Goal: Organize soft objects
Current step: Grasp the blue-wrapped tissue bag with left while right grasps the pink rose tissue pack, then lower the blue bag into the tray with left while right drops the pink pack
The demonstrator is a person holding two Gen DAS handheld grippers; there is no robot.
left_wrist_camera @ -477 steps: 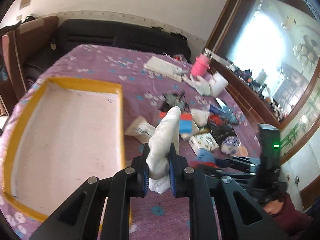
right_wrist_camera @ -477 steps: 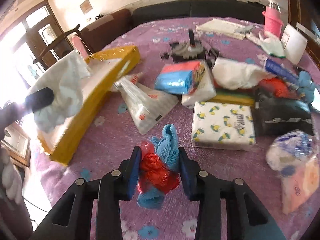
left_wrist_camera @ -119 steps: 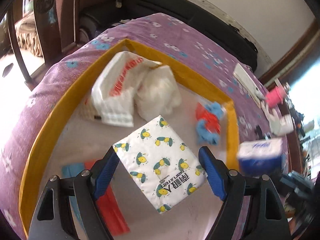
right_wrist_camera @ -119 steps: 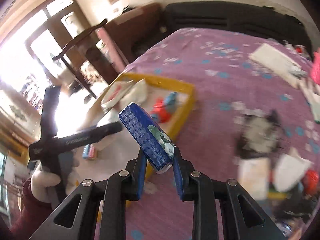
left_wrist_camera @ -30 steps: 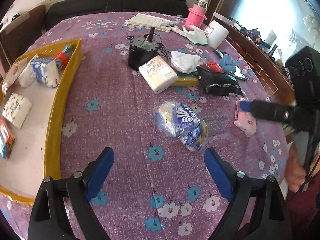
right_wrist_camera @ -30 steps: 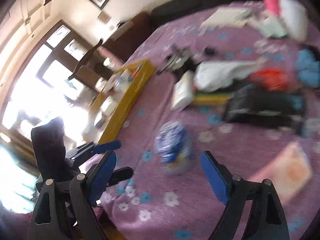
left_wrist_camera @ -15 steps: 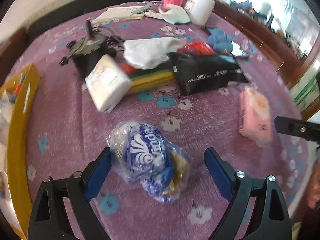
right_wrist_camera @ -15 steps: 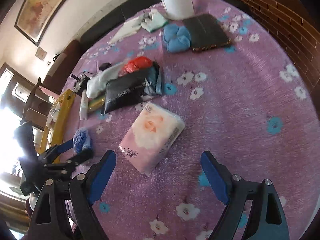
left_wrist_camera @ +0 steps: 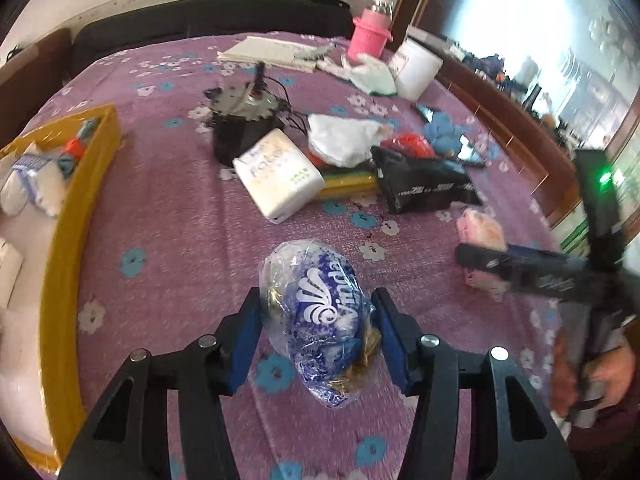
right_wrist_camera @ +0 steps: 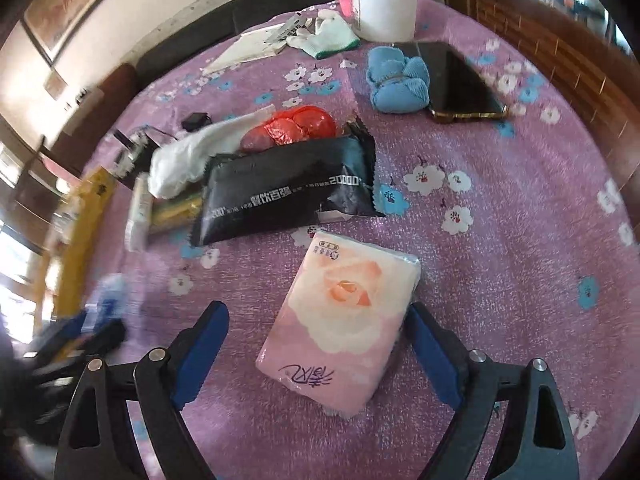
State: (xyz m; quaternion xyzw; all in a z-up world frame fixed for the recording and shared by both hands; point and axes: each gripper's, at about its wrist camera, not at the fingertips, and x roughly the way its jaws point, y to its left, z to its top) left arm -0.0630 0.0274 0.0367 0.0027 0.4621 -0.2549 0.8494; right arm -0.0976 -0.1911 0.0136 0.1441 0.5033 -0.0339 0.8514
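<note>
Left gripper: both blue pads press against the sides of the blue-and-clear tissue bag, one on each flank, so the jaws pinch the bag across its middle. The film is loose and crinkled, and its lower end sags below the pads; a good lift probably calls for a firm squeeze on the padded core, not on the slack wrapping, and a straight rise before any swing to the side.

Right gripper: the jaws stand wide apart, straddling the pink rose-print tissue pack, which lies flat on the purple flowered tablecloth. The right pad sits just beside the pack's long edge; the left pad stands clear of it. In my judgement the gripper should shift a little to its right so the pack is centred, then close across the short width, low enough to catch the body and not merely the top film.

Surroundings: ahead of the pink pack lie a black sachet, a red bag and a white cloth; a white tissue pack lies beyond the bag in the left view. The yellow tray, at the left of the table and already holding several soft items, is the likely destination for both.
</note>
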